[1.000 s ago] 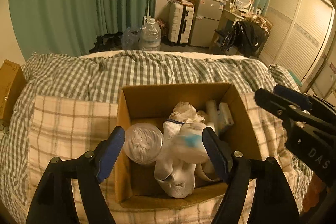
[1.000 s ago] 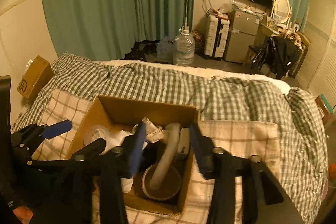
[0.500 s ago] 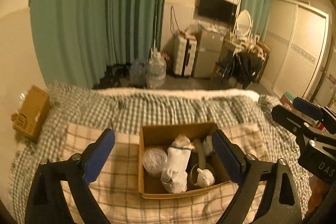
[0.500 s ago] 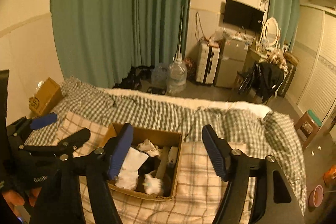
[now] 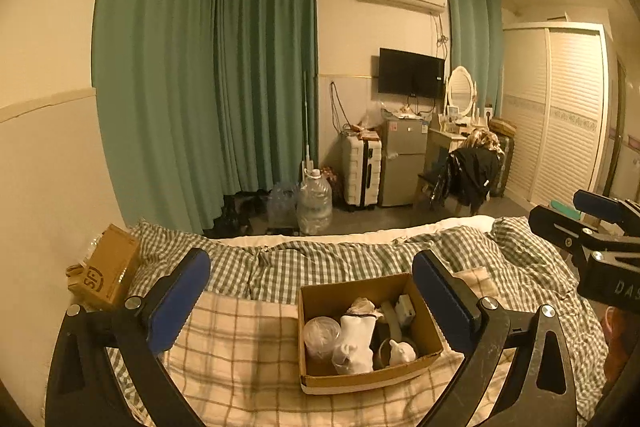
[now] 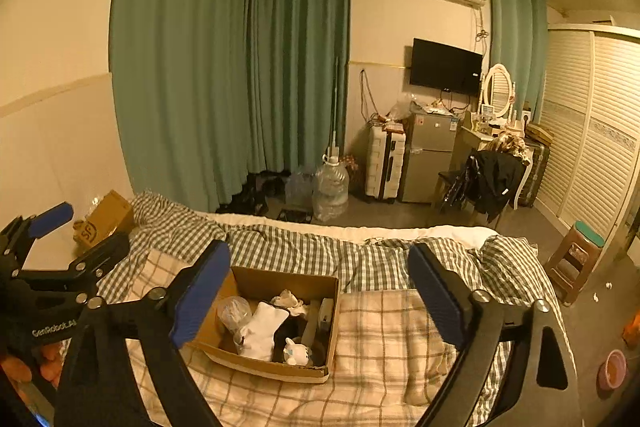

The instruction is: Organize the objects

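An open cardboard box (image 5: 429, 331) sits on a checked blanket on the bed; it also shows in the right wrist view (image 6: 334, 323). It holds a clear round container (image 5: 320, 331), a white sock (image 5: 358, 329), a small white figure (image 5: 400, 351) and other small items. My left gripper (image 5: 312, 297) is open and empty, held high and back from the box. My right gripper (image 6: 320, 295) is open and empty, also well above the box. The right gripper shows at the right edge of the left wrist view (image 5: 576, 227).
A second cardboard box (image 5: 106, 269) lies at the bed's left edge by the wall. Beyond the bed are water jugs (image 5: 315, 201), a suitcase (image 5: 362, 171), a small fridge (image 5: 402, 163), a chair with a black jacket (image 5: 470, 175) and a stool (image 6: 576, 255).
Both grippers have pulled up and back from the box, which now looks small and far. Both jaws have opened wider. The objects stay in the box.
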The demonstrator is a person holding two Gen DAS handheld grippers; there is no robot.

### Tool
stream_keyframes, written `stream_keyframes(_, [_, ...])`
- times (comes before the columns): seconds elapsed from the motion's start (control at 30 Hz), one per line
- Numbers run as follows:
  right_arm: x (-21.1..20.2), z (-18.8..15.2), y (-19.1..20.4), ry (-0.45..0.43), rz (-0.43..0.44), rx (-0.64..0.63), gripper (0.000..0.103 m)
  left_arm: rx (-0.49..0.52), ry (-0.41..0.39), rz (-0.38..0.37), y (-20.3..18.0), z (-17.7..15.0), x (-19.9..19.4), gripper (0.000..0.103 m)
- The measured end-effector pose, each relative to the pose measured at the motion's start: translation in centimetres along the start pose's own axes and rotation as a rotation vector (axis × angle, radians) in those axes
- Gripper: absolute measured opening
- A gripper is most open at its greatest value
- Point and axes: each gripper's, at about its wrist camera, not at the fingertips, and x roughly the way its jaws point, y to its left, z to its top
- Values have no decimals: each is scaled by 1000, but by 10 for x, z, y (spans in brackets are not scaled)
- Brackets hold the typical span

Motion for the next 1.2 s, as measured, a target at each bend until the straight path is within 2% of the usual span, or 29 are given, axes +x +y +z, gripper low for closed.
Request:
stream_keyframes(0.2, [-8,-22,-7,-28,-21,9,98,-14,11,31,-5,-27,-4,103])
stream_keyframes(0.3, [-11,-42,-9,-46,-33,11,103,-26,11,45,-8,-45,-5,103])
stream_keyframes(0.4, [-7,-61,-10,-47,-43,11,103,-33,11,61,-10,-62,-3,103])
stream_keyframes(0.6, [18,-105,-10,-13,-34,1,103,-63,12,58,-10,-96,10,103])
stream_keyframes(0.7, [33,-125,-10,16,-61,-9,103,-71,18,64,-12,-116,18,103])
stream_keyframes(0.8, [42,-140,-15,34,-50,26,103,-92,29,68,-13,-129,23,103])
stream_keyframes(1.2, [59,-158,-24,90,-88,39,103,-71,67,70,-19,-138,33,103])
